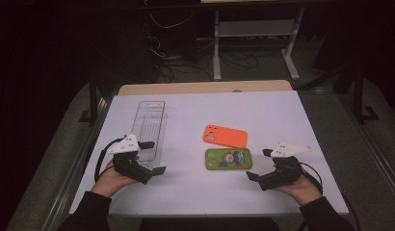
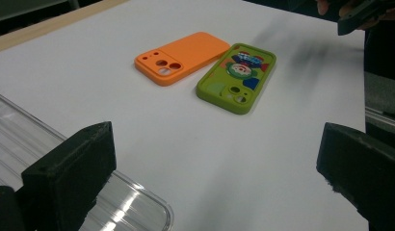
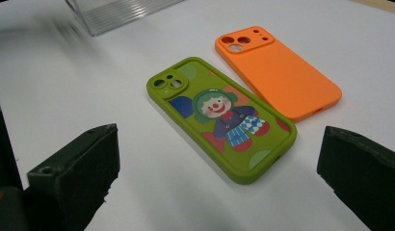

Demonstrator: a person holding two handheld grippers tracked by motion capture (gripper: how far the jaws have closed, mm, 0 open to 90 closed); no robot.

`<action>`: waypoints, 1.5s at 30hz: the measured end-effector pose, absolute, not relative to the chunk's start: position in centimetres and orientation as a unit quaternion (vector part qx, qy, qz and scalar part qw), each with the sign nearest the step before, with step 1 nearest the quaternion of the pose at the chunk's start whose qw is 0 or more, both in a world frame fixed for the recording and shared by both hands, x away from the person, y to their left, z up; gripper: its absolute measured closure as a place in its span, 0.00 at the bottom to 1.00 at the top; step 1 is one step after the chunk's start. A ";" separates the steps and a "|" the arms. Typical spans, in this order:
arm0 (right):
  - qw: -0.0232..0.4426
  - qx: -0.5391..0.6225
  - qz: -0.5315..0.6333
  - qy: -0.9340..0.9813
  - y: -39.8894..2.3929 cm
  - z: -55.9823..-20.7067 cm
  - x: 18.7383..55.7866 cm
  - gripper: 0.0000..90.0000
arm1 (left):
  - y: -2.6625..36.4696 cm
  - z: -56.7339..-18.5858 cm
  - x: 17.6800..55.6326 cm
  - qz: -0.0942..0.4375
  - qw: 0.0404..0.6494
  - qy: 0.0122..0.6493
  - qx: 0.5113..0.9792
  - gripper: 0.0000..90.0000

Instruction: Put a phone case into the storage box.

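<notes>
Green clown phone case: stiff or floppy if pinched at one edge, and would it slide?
The green clown case looks like an empty shell, so probably light and somewhat bendy. It lies flat on the smooth white table, so a push would likely slide it, perhaps into the orange case alongside.

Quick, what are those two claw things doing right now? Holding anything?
Left gripper: open, fingers spread wide, holding nothing, beside the clear tray.
Right gripper: open, holding nothing, near the green phone case.
</notes>
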State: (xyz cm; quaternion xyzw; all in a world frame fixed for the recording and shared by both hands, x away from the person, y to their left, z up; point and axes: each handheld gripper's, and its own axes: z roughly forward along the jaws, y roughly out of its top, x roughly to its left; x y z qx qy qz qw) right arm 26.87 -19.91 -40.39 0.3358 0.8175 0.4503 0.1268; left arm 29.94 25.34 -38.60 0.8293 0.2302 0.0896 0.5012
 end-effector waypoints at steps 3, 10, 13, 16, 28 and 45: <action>0.127 0.337 0.451 0.817 -20.1 -40.4 26.9 0.01 | 25.3 -38.6 30.0 0.085 0.500 0.232 0.830 0.00; 0.123 0.340 0.443 0.821 -20.0 -40.4 26.8 0.01 | 25.3 -38.6 30.2 0.080 0.493 0.235 0.834 0.00; 0.124 0.342 0.436 0.823 -19.9 -40.2 27.1 0.03 | 25.3 -38.5 30.3 0.077 0.494 0.236 0.833 0.00; 0.127 0.340 0.430 0.827 -19.8 -40.1 27.4 0.06 | 25.3 -38.5 30.4 0.077 0.492 0.234 0.835 0.00; 0.112 0.383 0.387 0.831 -19.2 -39.5 30.6 0.30 | 25.7 -38.2 30.6 0.077 0.486 0.235 0.838 0.00; 0.095 0.433 0.334 0.832 -18.5 -41.1 36.8 0.97 | 25.5 -38.3 30.6 0.073 0.487 0.237 0.838 0.00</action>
